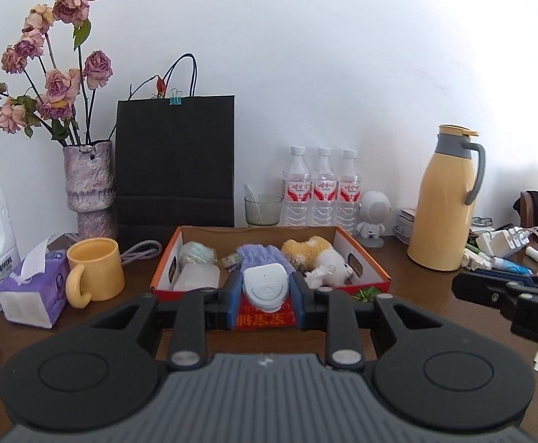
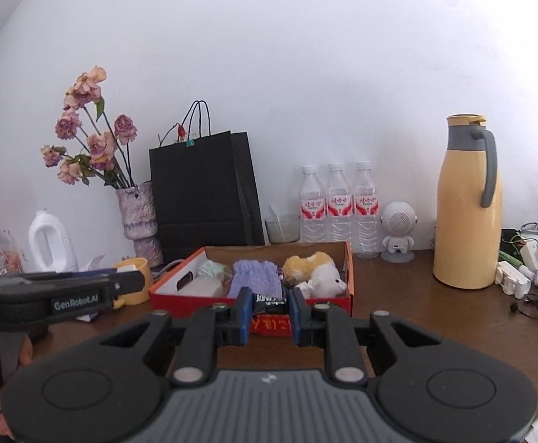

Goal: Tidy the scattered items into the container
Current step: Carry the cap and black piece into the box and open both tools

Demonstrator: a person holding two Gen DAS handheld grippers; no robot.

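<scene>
Container: the orange-and-red cardboard box (image 1: 365, 258) is sitting open on the brown tabletop (image 2: 435, 310), just ahead of both grippers.
Left fingers: the left gripper (image 1: 265, 291) is clamping its blue-padded fingers (image 1: 234, 295) on a pale blue-white plastic device (image 1: 264, 287), which is sticking up and forward between them.
Right fingers: the right gripper (image 2: 271, 308) is pinching a small black packet (image 2: 271, 302) with white lettering, its fingers (image 2: 245, 312) standing close together on either side of it.
Where the held things are: both are hanging in front of the box's near wall, not yet inside it.
Already in the box: a purple knitted cloth (image 2: 256, 277), a yellow-and-white plush toy (image 2: 315, 271), a pale translucent tub (image 1: 199, 277) and a crumpled greenish bundle (image 1: 195, 253) are lying side by side.
Around the box: a yellow mug (image 1: 95, 271) and a tissue pack (image 1: 33, 288) are standing to the left, a yellow thermos jug (image 2: 466, 206) well to the right, three water bottles (image 2: 339, 206) behind.
Step in hand: by my reading, both items are being carried toward the box for dropping.
Next move: each gripper probably needs to clear the near wall and open over a free patch; the near middle, ahead of the cloth, looks least crowded.
</scene>
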